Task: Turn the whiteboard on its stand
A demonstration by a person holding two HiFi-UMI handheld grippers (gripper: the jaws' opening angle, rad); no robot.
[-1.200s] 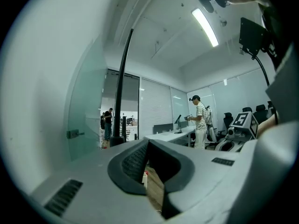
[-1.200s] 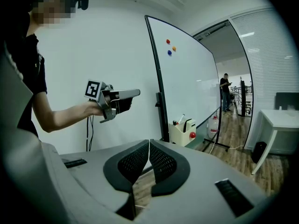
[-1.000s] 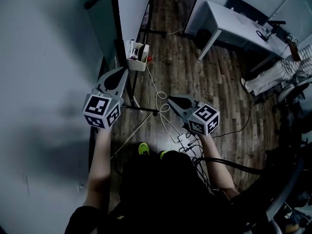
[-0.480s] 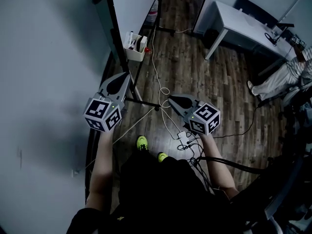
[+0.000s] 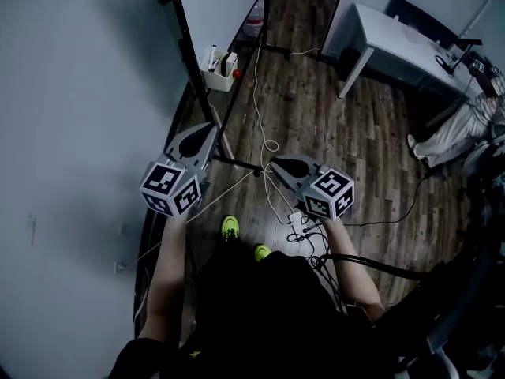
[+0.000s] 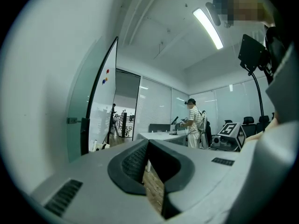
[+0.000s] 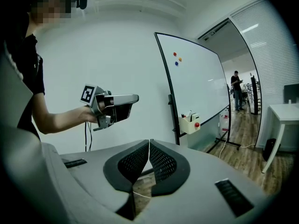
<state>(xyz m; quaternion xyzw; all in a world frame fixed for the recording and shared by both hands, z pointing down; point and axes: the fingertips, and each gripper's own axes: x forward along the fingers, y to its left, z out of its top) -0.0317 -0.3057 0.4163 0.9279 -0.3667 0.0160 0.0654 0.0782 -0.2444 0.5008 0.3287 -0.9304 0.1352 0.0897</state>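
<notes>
The whiteboard [image 5: 225, 2] stands on a black wheeled stand [image 5: 237, 164] next to the wall, edge-on from above. In the right gripper view the whiteboard [image 7: 201, 83] shows its white face with three small magnets and a cream box [image 7: 191, 123] on its lower rail. My left gripper [image 5: 211, 126] is shut and empty, held just short of the board's black frame [image 5: 193, 61]. My right gripper [image 5: 274, 164] is shut too, over the floor to the right of the stand leg. Both pairs of jaws meet with nothing between them: left gripper [image 6: 147, 141], right gripper [image 7: 149, 143].
A grey wall [image 5: 71, 133] runs along the left. White cables and a power strip [image 5: 296, 219] lie on the wooden floor by my feet. A white desk [image 5: 394, 34] stands at the back right, with a person [image 5: 461, 129] beside it. Another person [image 6: 192, 122] stands at a desk.
The whiteboard and its box now sit higher and a little further right in the head view. Both grippers stay shut and keep almost the same places.
</notes>
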